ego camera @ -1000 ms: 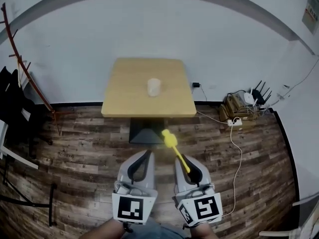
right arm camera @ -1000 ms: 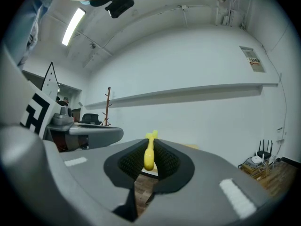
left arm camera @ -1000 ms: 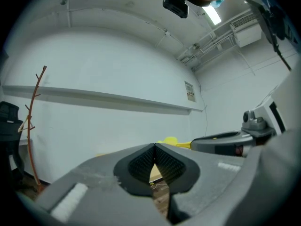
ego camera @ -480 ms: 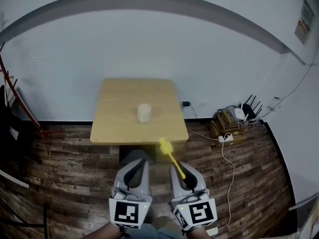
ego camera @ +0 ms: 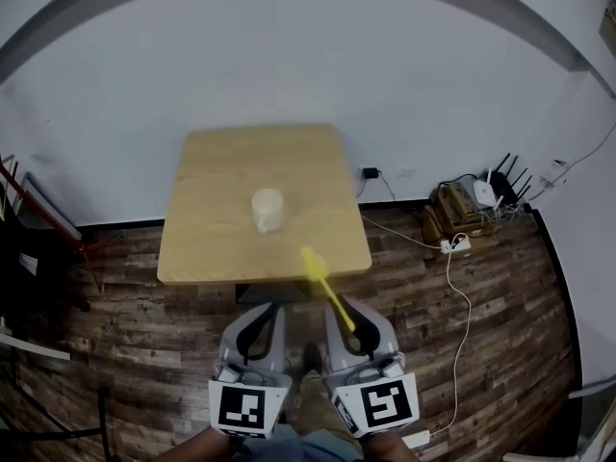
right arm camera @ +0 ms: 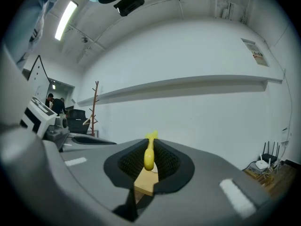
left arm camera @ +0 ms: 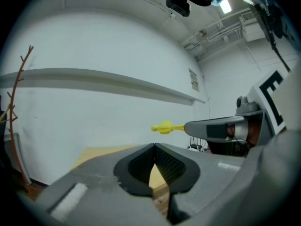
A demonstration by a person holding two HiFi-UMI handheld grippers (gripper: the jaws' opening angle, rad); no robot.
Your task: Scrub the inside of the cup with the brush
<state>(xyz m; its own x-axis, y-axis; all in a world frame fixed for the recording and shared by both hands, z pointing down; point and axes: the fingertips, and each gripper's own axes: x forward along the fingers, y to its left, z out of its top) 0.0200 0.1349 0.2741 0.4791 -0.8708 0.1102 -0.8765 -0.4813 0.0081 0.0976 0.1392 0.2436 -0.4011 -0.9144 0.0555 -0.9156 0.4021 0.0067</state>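
Observation:
A small white cup [ego camera: 268, 210] stands upright near the middle of the square wooden table [ego camera: 212, 248]. Both grippers hang low over the floor, short of the table's near edge. My right gripper [ego camera: 348, 321] is shut on the handle of a yellow brush [ego camera: 323, 282], whose head points up and forward over the table's front edge. In the right gripper view the brush [right arm camera: 149, 155] sticks out between the pressed pads. My left gripper [ego camera: 269, 314] is shut with nothing in it; its jaws meet in the left gripper view [left arm camera: 154, 147], where the brush [left arm camera: 164, 127] shows at the right.
A wooden box with a router and cables [ego camera: 469, 203] sits on the plank floor right of the table, with a white power strip [ego camera: 456, 243] beside it. A reddish coat rack [left arm camera: 19, 102] stands at the left wall. The person's leg [ego camera: 313, 402] shows between the grippers.
The table and cup have come nearer and shifted left in the head view. Both grippers stay low and shut, the brush still in the right one.

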